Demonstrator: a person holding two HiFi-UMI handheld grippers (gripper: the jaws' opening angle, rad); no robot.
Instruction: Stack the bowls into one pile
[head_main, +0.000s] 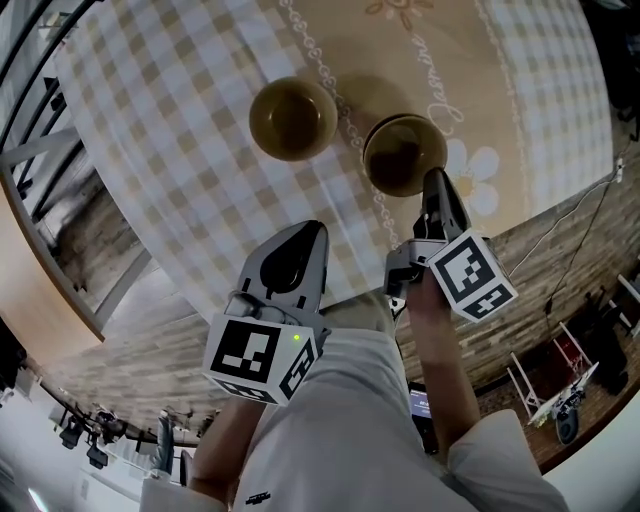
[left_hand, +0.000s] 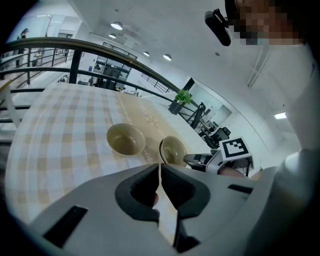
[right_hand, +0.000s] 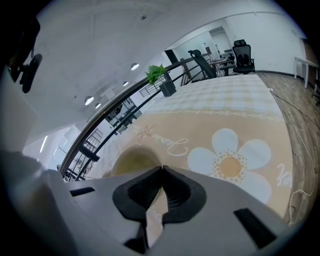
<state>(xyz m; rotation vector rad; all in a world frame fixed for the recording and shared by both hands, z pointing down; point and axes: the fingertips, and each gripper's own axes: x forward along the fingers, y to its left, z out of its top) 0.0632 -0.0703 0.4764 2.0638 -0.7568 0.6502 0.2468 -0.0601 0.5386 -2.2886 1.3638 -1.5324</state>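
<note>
Two olive-brown bowls stand side by side on the tablecloth, both upright and empty: the left bowl (head_main: 292, 118) (left_hand: 125, 139) and the right bowl (head_main: 400, 150) (left_hand: 173, 150). My right gripper (head_main: 433, 178) (right_hand: 162, 168) reaches the near rim of the right bowl (right_hand: 132, 162), and its jaws are closed on that rim. My left gripper (head_main: 312, 230) (left_hand: 160, 166) hangs over the table's near edge, well short of the left bowl, jaws shut with nothing between them.
The round table (head_main: 180, 150) has a checked cloth with a beige band and a white daisy print (head_main: 475, 170). A metal railing (head_main: 40, 150) runs along the left. Wood floor and a cable (head_main: 575, 215) lie to the right. My trouser leg (head_main: 340, 420) fills the foreground.
</note>
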